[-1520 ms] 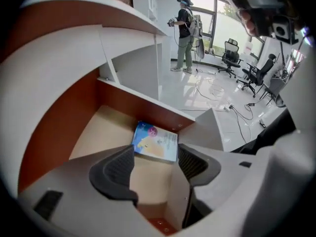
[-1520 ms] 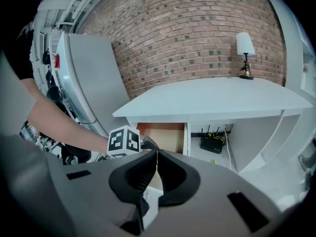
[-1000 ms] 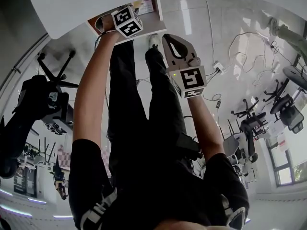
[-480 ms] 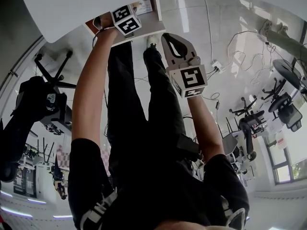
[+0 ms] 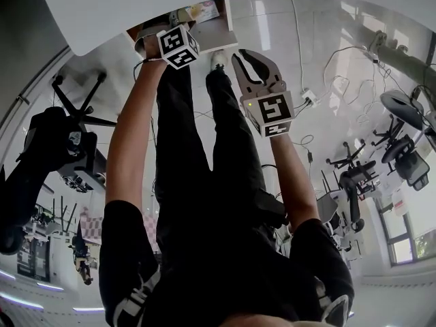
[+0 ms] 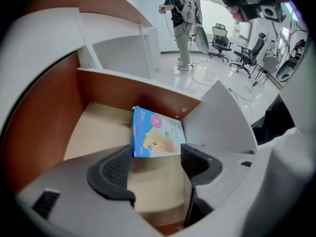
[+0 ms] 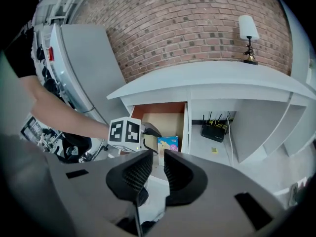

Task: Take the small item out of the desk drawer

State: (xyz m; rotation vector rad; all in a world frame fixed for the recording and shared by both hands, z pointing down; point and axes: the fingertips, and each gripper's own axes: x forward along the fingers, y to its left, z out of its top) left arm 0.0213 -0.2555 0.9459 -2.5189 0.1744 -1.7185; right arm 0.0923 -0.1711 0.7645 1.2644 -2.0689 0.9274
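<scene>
Left gripper view — the left gripper point(image 6: 155, 164) has its jaws closed on the small blue-and-cream cardboard box point(image 6: 157, 135), held tilted up inside the open brown wooden desk drawer point(image 6: 94, 127). The right gripper point(image 7: 157, 171) holds nothing — its jaws have just been opening to a narrow gap.

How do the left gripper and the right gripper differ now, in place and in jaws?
Place: the left gripper reaches into the open drawer; the right gripper hangs outside, in front of the desk. Jaws: the left's stand wide apart with the small box at their tips, pressing or not I cannot tell; the right's have just been opening to a narrow gap, with nothing between. Both face the drawer.
</scene>
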